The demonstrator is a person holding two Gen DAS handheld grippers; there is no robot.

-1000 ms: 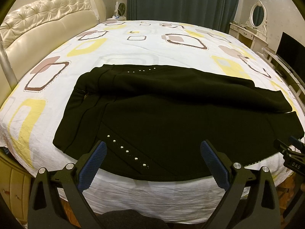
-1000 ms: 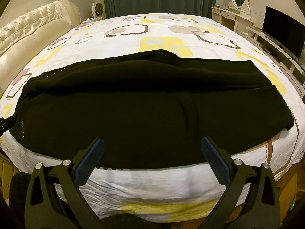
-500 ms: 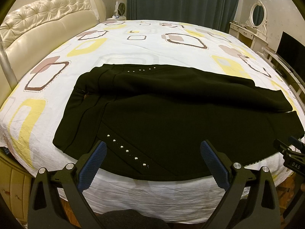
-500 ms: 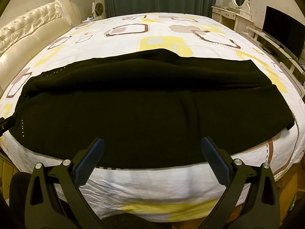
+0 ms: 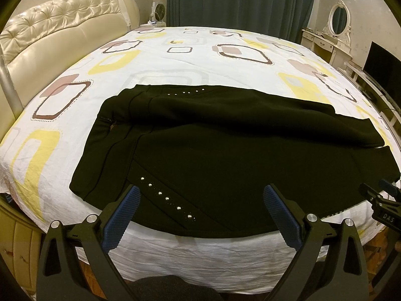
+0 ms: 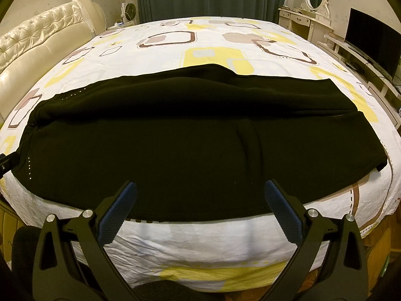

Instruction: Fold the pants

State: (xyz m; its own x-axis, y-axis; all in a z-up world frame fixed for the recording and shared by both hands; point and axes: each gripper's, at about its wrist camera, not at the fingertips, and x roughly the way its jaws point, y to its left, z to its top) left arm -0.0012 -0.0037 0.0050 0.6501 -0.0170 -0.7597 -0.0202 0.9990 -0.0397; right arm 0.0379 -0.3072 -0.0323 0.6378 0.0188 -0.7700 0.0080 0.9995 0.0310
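Note:
Black pants (image 5: 225, 150) lie flat across the near edge of the bed (image 5: 175, 57), waistband to the left, legs running right. Rows of small silver studs (image 5: 166, 198) mark the near hip. In the right wrist view the pants (image 6: 175, 138) span almost the whole width, hems at the right. My left gripper (image 5: 200, 195) hovers open just off the near hem by the studs, blue pads apart, nothing between them. My right gripper (image 6: 200, 190) is open too, over the near edge of the leg. The right gripper's tip (image 5: 381, 200) shows at the far right of the left wrist view.
The bed has a white sheet with yellow and brown squares and a cream tufted headboard (image 5: 50, 32) at left. A dressing table with oval mirror (image 6: 310, 7) and a dark TV (image 6: 371, 45) stand at right. Dark curtains (image 5: 238, 0) hang behind. A small fan (image 5: 158, 12) sits by the headboard.

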